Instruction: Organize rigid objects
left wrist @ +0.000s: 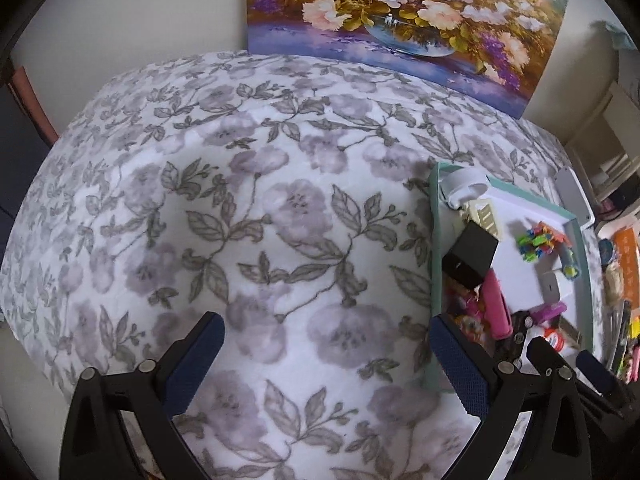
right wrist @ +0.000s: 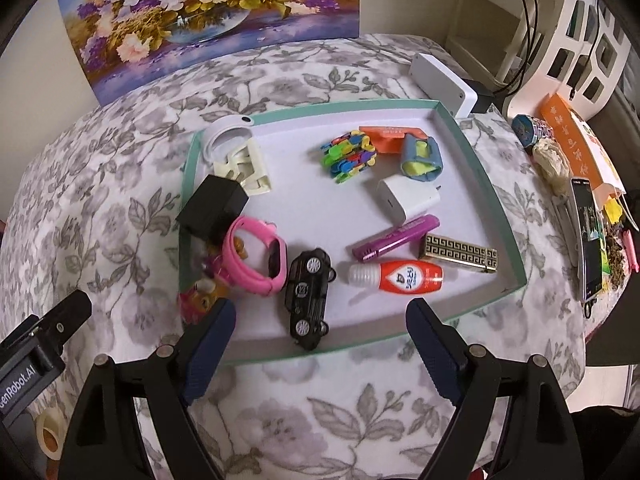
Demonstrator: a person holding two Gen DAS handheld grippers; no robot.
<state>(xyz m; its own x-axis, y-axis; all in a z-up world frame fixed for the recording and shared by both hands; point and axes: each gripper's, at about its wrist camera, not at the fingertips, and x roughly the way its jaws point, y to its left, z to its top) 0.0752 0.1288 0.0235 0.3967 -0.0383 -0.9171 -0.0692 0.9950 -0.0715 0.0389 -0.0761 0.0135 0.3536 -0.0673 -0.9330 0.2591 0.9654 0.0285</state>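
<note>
Both of your hand-held grippers stand wide apart and carry nothing. Your left hand-held gripper [left wrist: 326,360] hovers over bare floral cloth [left wrist: 240,208] on the desk, with the green-rimmed tray [left wrist: 434,240] off to its right. Your right hand-held gripper [right wrist: 320,344] hangs just short of the tray's [right wrist: 352,344] near rim, its tips on either side of the black toy car [right wrist: 309,298]. Inside the tray, the pink watch [right wrist: 256,256] lies just left of the car, and the red-and-white bottle [right wrist: 396,277] lies on its side just right of it. Behind the bottle sit the purple tube [right wrist: 396,238], the gold patterned case [right wrist: 460,256] and the white charger [right wrist: 406,198]. A black box [right wrist: 212,204] leans on the tray's left rim. Coloured clips [right wrist: 350,156] sit near the far side.
</note>
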